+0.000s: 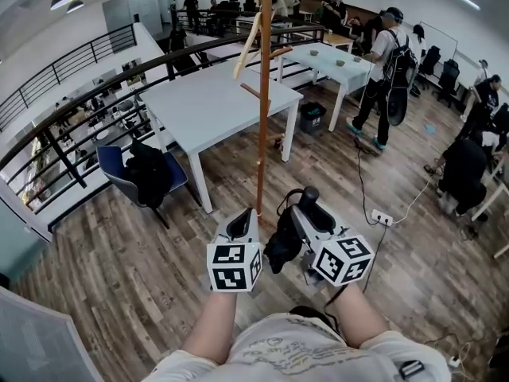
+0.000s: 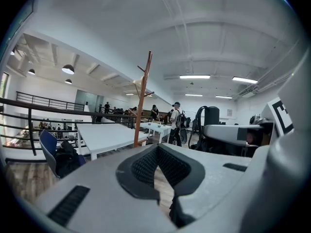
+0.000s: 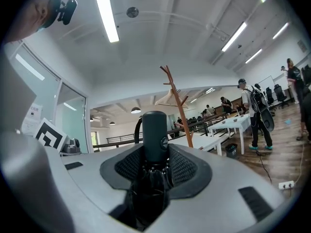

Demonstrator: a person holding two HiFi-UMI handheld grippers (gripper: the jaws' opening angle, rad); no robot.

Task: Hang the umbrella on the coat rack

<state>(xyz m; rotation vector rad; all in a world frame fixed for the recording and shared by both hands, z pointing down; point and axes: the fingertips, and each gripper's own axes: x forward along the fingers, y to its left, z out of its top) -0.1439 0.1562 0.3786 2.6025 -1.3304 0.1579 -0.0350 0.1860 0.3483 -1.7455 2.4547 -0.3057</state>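
Note:
A tall wooden coat rack (image 1: 263, 94) with angled pegs stands on the wood floor straight ahead of me, and a pale item hangs from one upper peg. My right gripper (image 1: 303, 207) is shut on a folded black umbrella (image 1: 284, 247), just right of the pole's foot. The umbrella's dark cylindrical handle (image 3: 155, 132) sticks up between the pads, with its strap looped behind, and the coat rack (image 3: 179, 105) rises beyond it. My left gripper (image 1: 242, 218) is held beside the pole's left, shut and empty (image 2: 158, 152). From it, the coat rack (image 2: 142, 101) appears ahead-left.
A white table (image 1: 208, 102) stands behind the rack, with a blue chair (image 1: 119, 173) holding a black bag to its left. A black railing (image 1: 71, 102) runs along the left. People stand and sit at the right (image 1: 386, 70). A power strip (image 1: 382, 216) and cable lie on the floor.

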